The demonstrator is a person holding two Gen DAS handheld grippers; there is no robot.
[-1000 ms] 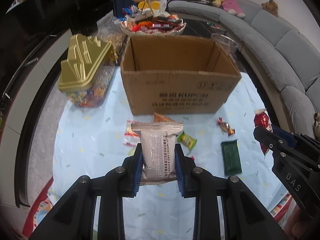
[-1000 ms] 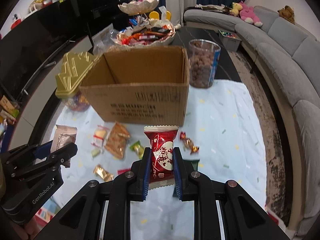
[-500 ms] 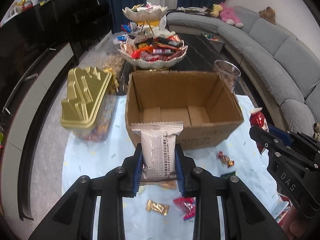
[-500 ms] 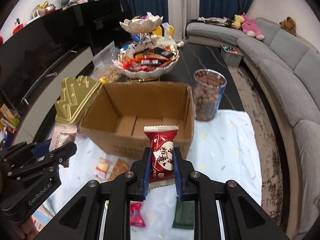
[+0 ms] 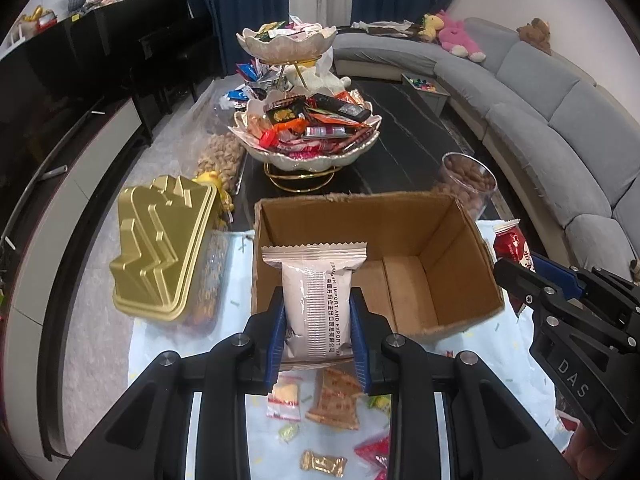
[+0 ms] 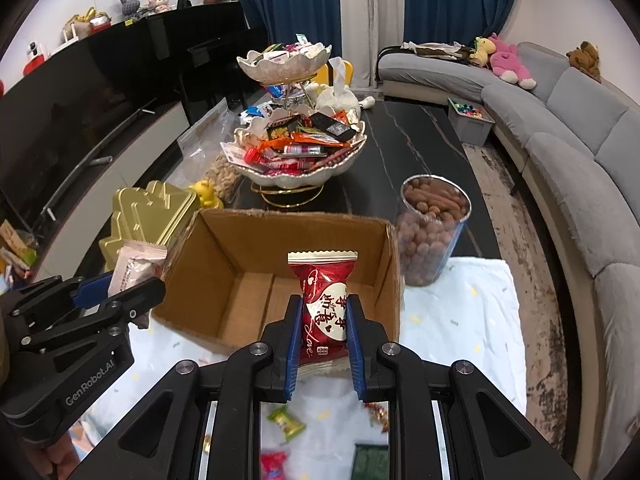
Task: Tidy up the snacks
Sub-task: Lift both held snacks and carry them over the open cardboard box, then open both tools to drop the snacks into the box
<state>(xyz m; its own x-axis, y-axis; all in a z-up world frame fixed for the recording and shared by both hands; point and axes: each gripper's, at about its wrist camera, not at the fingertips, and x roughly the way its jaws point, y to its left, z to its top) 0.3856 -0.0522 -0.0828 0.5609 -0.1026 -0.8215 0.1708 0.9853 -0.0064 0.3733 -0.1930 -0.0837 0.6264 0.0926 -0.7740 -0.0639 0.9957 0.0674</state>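
My left gripper [image 5: 318,330] is shut on a pale pink snack packet [image 5: 316,296] and holds it upright above the near left wall of the open cardboard box [image 5: 460,320]. My right gripper [image 6: 323,334] is shut on a red snack packet [image 6: 323,300] and holds it over the near wall of the same box [image 6: 192,264], which shows only its bare bottom flaps. Each gripper also shows at the edge of the other's view: the right one [image 5: 520,276], the left one [image 6: 140,280]. Several loose snacks [image 5: 334,400] lie on the light cloth [image 5: 180,360] below.
A gold-lidded candy container [image 5: 160,248] stands left of the box. A clear jar of brown nuts [image 6: 432,232] stands at its right rear. A two-tier snack bowl stand [image 5: 306,132] sits behind on the dark table. A grey sofa [image 6: 580,168] curves along the right.
Both grippers have risen and moved forward with their packets, from above the loose snacks on the cloth to the box's near rim. The box interior has come into view.
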